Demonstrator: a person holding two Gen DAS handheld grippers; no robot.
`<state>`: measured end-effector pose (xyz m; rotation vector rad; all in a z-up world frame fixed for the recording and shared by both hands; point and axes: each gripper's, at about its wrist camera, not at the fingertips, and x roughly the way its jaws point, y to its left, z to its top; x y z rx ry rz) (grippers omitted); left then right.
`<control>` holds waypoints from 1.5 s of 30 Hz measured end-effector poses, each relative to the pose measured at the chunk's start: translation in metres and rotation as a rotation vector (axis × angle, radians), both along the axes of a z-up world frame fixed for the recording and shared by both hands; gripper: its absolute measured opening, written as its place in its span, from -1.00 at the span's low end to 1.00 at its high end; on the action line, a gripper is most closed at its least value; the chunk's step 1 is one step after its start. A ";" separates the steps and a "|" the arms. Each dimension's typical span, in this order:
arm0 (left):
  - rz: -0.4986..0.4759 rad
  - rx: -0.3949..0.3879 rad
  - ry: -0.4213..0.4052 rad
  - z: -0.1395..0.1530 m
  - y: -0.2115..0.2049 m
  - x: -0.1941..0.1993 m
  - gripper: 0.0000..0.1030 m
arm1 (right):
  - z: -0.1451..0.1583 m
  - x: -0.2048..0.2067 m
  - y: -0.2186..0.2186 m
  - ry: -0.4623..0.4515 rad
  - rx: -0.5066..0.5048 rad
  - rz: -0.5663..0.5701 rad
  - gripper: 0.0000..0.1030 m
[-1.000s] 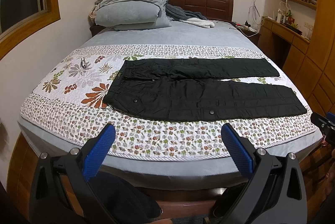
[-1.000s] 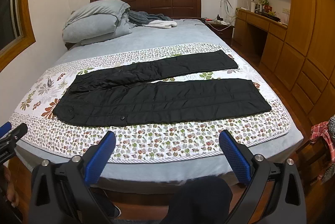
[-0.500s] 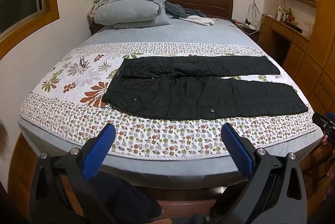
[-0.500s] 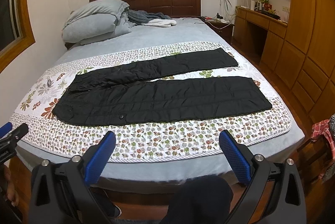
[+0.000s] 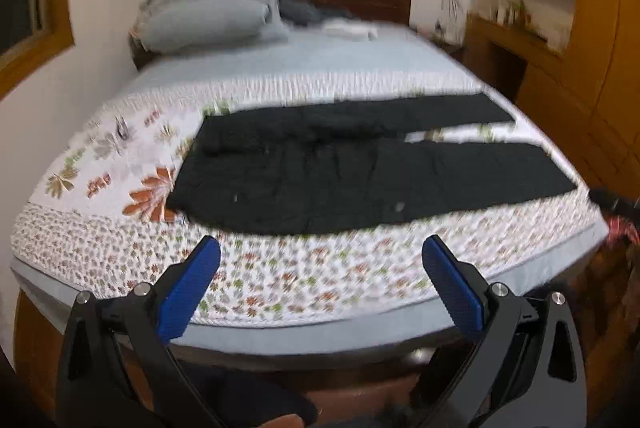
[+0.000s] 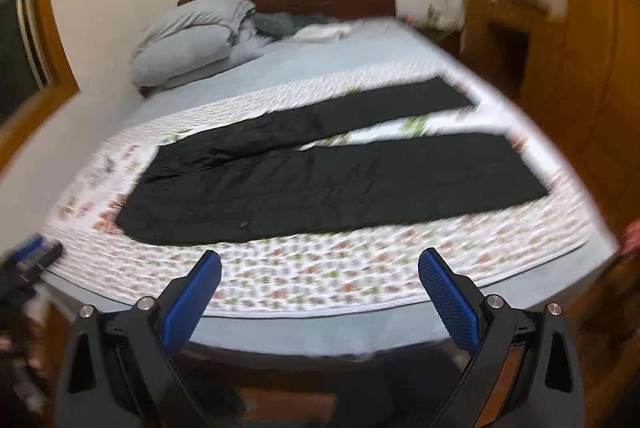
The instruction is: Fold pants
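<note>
From the left wrist we see the black pants (image 5: 360,167) spread flat on the floral quilt (image 5: 280,268) of the bed (image 5: 320,332), waistband to our left, legs splayed rightward. Our left gripper (image 5: 320,268) hangs short of the bed, fingers wide and empty. From the right wrist, the pants (image 6: 340,183) lie the same way, and our right gripper (image 6: 320,276) is also spread wide, holding nothing. The fabric looks soft and limp; we judge pinching the far leg's edges best.

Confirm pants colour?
Plain black pants, no visible pattern; clearest in the left wrist view.
</note>
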<state>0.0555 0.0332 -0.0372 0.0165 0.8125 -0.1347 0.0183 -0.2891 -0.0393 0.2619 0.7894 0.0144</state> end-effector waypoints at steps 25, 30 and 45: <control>0.431 -0.634 0.432 -0.180 0.242 0.234 0.27 | -0.197 0.121 -0.280 0.117 0.832 -0.300 0.61; 0.422 -0.577 0.444 -0.179 0.237 0.240 0.29 | -0.201 0.118 -0.306 0.055 0.915 -0.356 0.62; 0.430 -0.560 0.375 -0.183 0.224 0.231 0.50 | -0.211 0.113 -0.331 -0.028 0.964 -0.409 0.40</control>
